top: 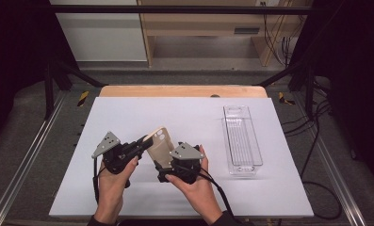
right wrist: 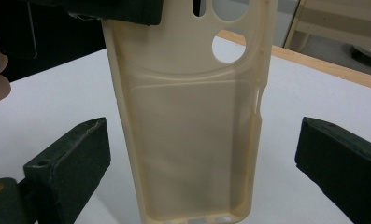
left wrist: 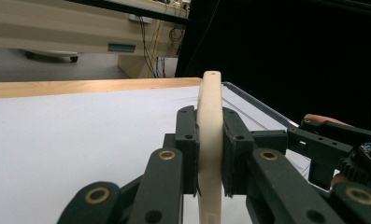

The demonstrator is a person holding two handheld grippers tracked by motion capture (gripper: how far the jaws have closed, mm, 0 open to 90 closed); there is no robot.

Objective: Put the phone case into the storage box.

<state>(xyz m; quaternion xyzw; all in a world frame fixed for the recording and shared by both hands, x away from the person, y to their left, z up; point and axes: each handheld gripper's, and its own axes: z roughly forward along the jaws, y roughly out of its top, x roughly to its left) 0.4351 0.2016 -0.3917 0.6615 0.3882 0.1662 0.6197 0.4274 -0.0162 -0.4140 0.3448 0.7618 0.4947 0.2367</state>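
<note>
Your left gripper [left wrist: 210, 154] has the phone case [top: 159, 146] pinched edge-on, lifted above the white mat [top: 128, 188].

It's a cream, slightly see-through case [right wrist: 192, 140] with round camera cutouts at its top and small port slots along the bottom lip, hollow side facing your right gripper [right wrist: 202, 163]; that one's jaws stand wide apart either side of the case, touching nothing. A clear plastic tray [top: 242, 141] sits well off to the right on the mat.
</note>
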